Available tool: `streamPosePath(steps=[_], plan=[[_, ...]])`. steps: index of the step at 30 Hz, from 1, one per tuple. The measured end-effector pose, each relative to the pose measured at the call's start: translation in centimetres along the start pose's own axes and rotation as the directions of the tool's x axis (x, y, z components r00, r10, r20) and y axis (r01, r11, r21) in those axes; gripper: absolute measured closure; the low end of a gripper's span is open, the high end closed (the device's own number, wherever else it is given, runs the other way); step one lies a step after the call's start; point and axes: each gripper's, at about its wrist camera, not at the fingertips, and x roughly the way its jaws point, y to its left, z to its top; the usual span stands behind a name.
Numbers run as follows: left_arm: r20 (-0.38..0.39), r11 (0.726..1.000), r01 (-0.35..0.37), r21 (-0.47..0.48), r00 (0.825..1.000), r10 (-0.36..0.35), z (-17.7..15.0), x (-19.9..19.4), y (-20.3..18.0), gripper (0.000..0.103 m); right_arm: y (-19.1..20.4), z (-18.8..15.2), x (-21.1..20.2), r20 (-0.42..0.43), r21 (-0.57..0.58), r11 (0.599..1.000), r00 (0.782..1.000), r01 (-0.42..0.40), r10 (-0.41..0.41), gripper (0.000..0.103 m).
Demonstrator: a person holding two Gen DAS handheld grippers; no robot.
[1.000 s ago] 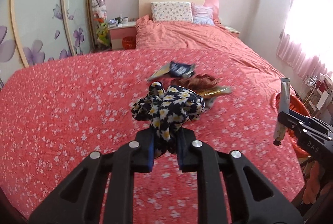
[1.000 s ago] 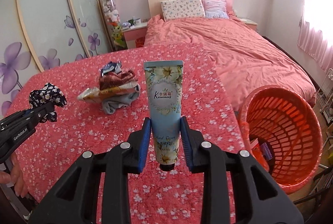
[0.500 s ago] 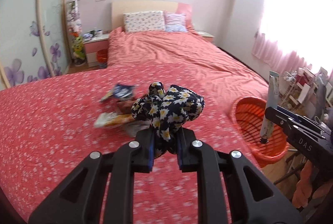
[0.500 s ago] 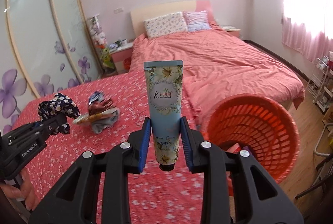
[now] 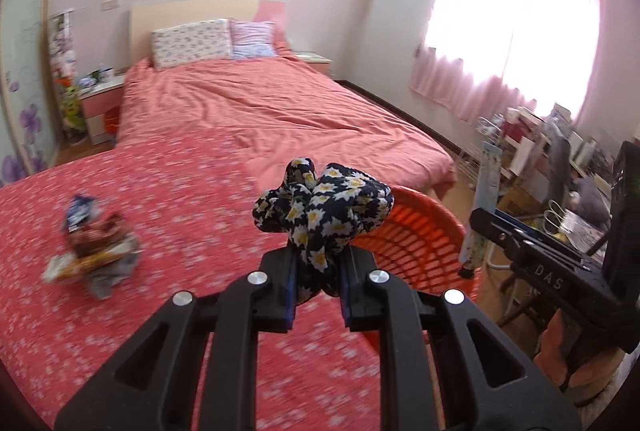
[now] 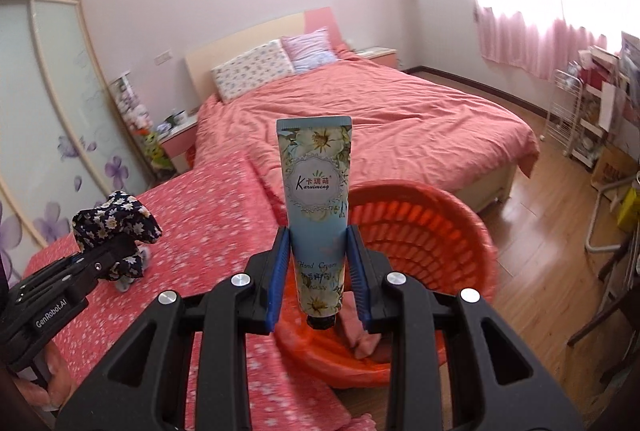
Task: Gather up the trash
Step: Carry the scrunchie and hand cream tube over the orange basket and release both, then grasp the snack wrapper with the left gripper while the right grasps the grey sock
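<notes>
Both grippers are loaded and held up over the near edge of the flowered red cloth (image 5: 168,191). On the left, the left gripper (image 5: 318,285) has its jaws pinched tight on a bunched dark fabric piece printed with white daisies (image 5: 324,203), which bulges out above the blue pads; from the other side it shows as the same dark floral bundle (image 6: 116,221) clamped in black fingers with a hand just visible below. On the right, the right gripper (image 6: 318,273) squeezes a pale blue hand cream tube (image 6: 316,191) around its lower half, standing upright with the crimped end on top and the dark cap (image 6: 320,322) pointing down. That tube appears edge-on in the left camera too (image 5: 486,199), hanging beside the orange basket (image 5: 424,231). The basket stands on the wooden floor just off the corner of the cloth, its slatted wall and rim (image 6: 440,227) directly behind the tube, with something pinkish lying in its bottom, too blurred to name. Back on the cloth, well apart from both grippers, a small heap of wrappers and a grey scrap (image 5: 94,251) lies by itself. Behind everything is a bed with a coral duvet (image 6: 380,127) and two pillows, and pink curtains (image 5: 512,43) glow at the window.
</notes>
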Motion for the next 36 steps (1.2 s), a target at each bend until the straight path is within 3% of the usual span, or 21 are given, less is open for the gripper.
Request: streamPosePath(steps=[6,13,14,17,19,21,24,30,36], plan=[[-0.036,0.997,0.057,0.047,0.998,-0.055,0.4,4.4,-3.9,0.085,-2.8,0.4,0.4,0.013,0.047,0.999,1.000,0.026,-0.027,0.074],[-0.098,0.994,0.071,0.081,0.993,-0.063,-0.1,9.1,-7.0,0.081,-5.4,0.7,2.4,-0.011,0.117,0.992,0.999,0.040,-0.039,0.073],[-0.106,0.994,0.069,0.083,0.993,-0.060,-0.2,9.7,-7.0,0.079,-5.7,0.7,2.8,-0.015,0.122,0.992,0.999,0.045,-0.043,0.073],[-0.130,0.995,0.056,0.088,0.991,-0.044,-0.3,11.2,-6.8,0.060,-6.5,0.6,3.5,-0.033,0.134,0.990,0.999,0.038,-0.034,0.072],[-0.137,0.995,0.039,0.095,0.990,-0.025,-0.5,11.9,-6.7,0.054,-6.8,0.4,4.0,-0.050,0.150,0.988,0.998,0.032,-0.025,0.065],[-0.142,0.995,0.031,0.095,0.990,-0.018,-0.8,12.1,-6.2,0.051,-6.9,0.3,4.1,-0.052,0.149,0.988,0.998,0.039,-0.032,0.053],[-0.138,0.995,-0.004,0.098,0.990,0.018,-1.1,11.7,-4.8,0.048,-6.5,-0.2,3.6,-0.053,0.141,0.989,0.998,0.047,-0.040,0.048],[-0.110,0.991,-0.099,0.090,0.988,0.109,-2.0,9.1,-0.5,0.042,-5.6,0.1,3.3,-0.050,0.107,0.993,0.998,0.054,-0.049,0.046],[-0.084,0.976,-0.214,0.033,0.973,0.216,-2.7,5.6,5.5,0.038,-2.7,-0.5,3.7,-0.069,0.051,0.998,0.997,0.042,-0.039,0.045]])
